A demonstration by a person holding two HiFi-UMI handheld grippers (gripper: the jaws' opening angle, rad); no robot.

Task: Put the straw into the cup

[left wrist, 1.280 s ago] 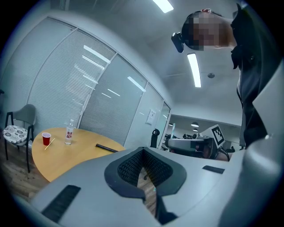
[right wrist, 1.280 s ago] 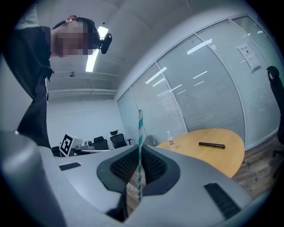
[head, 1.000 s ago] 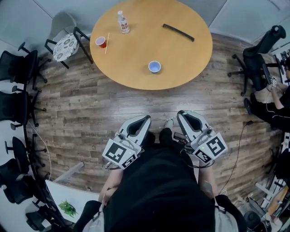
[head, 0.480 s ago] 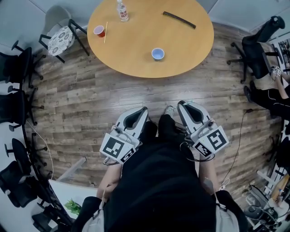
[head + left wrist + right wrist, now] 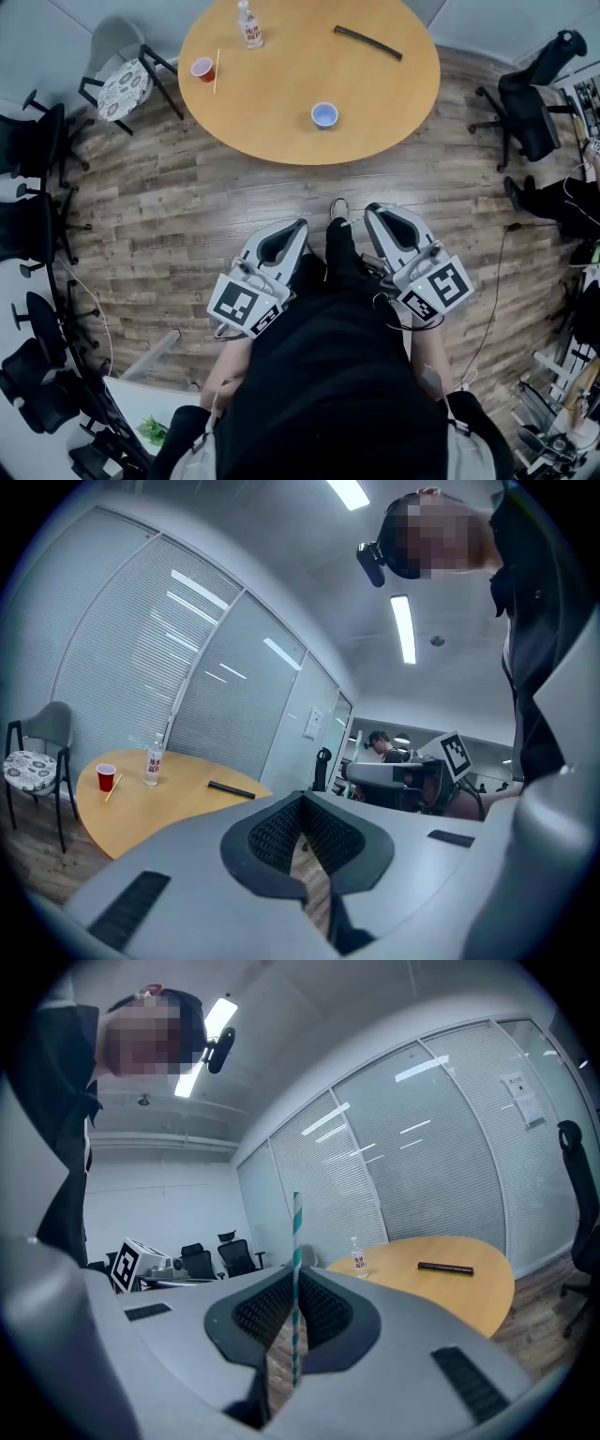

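Note:
A green-and-white striped straw (image 5: 295, 1279) stands upright between the jaws of my right gripper (image 5: 292, 1340), which is shut on it. In the head view that gripper (image 5: 380, 214) is held at the person's waist over the floor, well short of the round wooden table (image 5: 281, 122). A blue cup (image 5: 324, 115) stands near the table's front edge. A red cup (image 5: 202, 68) stands at the far left with a thin stick (image 5: 217, 70) beside it. My left gripper (image 5: 291, 230) is shut and holds nothing.
A water bottle (image 5: 247, 23) and a black strip (image 5: 367, 41) lie at the back of the table. A chair with a patterned cushion (image 5: 125, 86) stands left of it. Black office chairs (image 5: 28, 141) line the left side, and another (image 5: 525, 103) is at the right.
The table has slid a little higher in the head view. Both grippers stay at the waist, the straw still in the right one.

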